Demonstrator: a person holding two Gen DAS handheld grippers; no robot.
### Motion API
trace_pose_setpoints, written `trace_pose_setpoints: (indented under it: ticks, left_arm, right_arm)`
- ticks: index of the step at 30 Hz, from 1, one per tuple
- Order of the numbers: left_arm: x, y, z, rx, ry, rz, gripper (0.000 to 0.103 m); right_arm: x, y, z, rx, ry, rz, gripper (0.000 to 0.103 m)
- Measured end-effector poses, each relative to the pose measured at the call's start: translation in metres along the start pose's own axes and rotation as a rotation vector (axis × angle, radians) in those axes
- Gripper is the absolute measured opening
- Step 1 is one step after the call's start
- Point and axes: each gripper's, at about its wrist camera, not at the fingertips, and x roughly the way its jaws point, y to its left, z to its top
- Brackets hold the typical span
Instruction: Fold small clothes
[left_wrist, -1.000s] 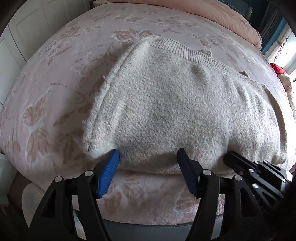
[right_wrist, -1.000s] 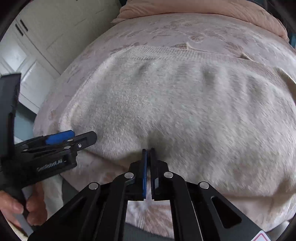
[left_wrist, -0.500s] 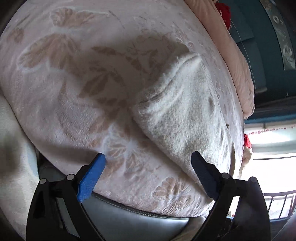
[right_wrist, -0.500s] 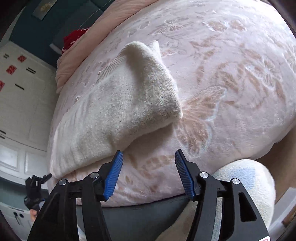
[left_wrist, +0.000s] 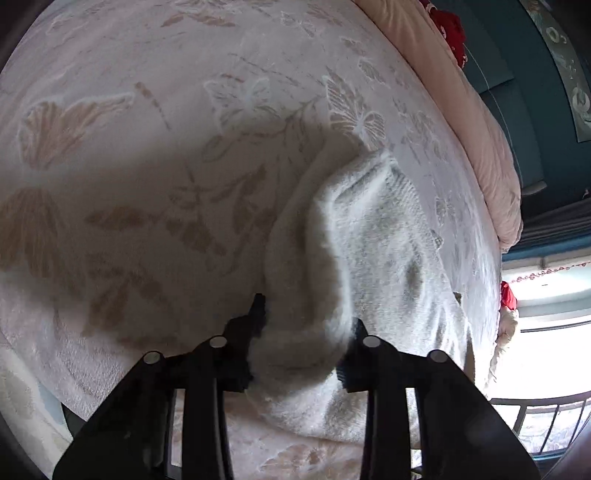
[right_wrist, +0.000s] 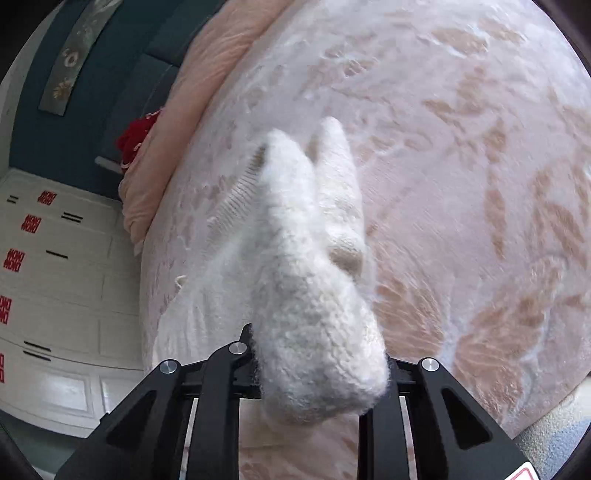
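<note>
Your left hand-held gripper (left_wrist: 301, 343) clamps one end of the cream knit sweater (left_wrist: 373, 258), bunched between its fingers. Your right hand-held gripper (right_wrist: 319, 373) pinches the other end (right_wrist: 306, 280). The sweater's middle rests on the butterfly-patterned bed cover (left_wrist: 147, 166).

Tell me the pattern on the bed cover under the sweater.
Pale pink bed cover with tan butterflies, dragonflies and leaves; clearest in the left wrist view.
</note>
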Motion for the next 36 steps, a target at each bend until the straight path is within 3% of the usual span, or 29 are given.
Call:
trace_pose_setpoints:
  ticks: [4,7,10,11,15,17,18,19,21,23,25,28,33,35,36]
  left_arm:
    - [-0.058,-0.023,0.011,0.058,-0.04,-0.089,0.015]
    - [-0.105,-0.035,0.004,0.143,-0.059,-0.08,0.014]
    - [-0.125,-0.027,-0.013,0.236,-0.083,0.047,0.015]
    - [-0.118,-0.015,-0.022,0.25,-0.054,0.107,0.015]
    - [-0.072,0.048,-0.058,0.225,0.1,0.23,0.016]
    - [-0.073,0.058,-0.07,0.25,0.059,0.251,0.022]
    - [-0.083,0.056,-0.072,0.273,0.026,0.261,0.022]
    - [-0.092,0.051,-0.073,0.3,-0.001,0.279,0.022]
    - [-0.113,0.032,-0.069,0.383,-0.085,0.312,0.021]
    - [-0.129,0.011,-0.063,0.441,-0.172,0.333,0.033]
    - [-0.132,-0.008,-0.05,0.453,-0.209,0.294,0.044]
    - [-0.1,-0.034,-0.033,0.492,-0.18,0.282,0.044]
    - [-0.038,-0.046,-0.024,0.496,-0.074,0.3,0.044]
    - [-0.015,-0.043,-0.025,0.51,-0.025,0.347,0.043]
    - [-0.008,-0.036,-0.028,0.516,-0.016,0.378,0.043]
  right_arm:
    - [-0.043,0.073,0.012,-0.172,-0.03,0.11,0.017]
    - [-0.078,0.108,-0.003,-0.335,-0.039,0.086,0.017]
    - [-0.086,0.076,-0.033,-0.346,0.01,-0.026,0.018]
    - [-0.082,0.052,-0.043,-0.326,0.04,-0.073,0.018]
    - [-0.051,-0.04,-0.077,-0.209,0.178,-0.288,0.025]
    - [-0.072,-0.051,-0.085,-0.164,0.143,-0.226,0.026]
    - [-0.085,-0.047,-0.082,-0.175,0.112,-0.236,0.029]
    - [-0.095,-0.042,-0.078,-0.198,0.086,-0.256,0.038]
    - [-0.115,-0.027,-0.068,-0.266,0.003,-0.337,0.041]
    - [-0.123,-0.01,-0.052,-0.339,-0.079,-0.394,0.044]
    - [-0.115,0.011,-0.042,-0.395,-0.089,-0.356,0.051]
    - [-0.079,0.045,-0.052,-0.54,-0.031,-0.313,0.058]
    - [0.005,0.067,-0.087,-0.851,0.074,-0.438,0.059]
    - [0.025,0.06,-0.087,-0.895,0.097,-0.486,0.053]
    - [0.026,0.057,-0.08,-0.888,0.089,-0.477,0.042]
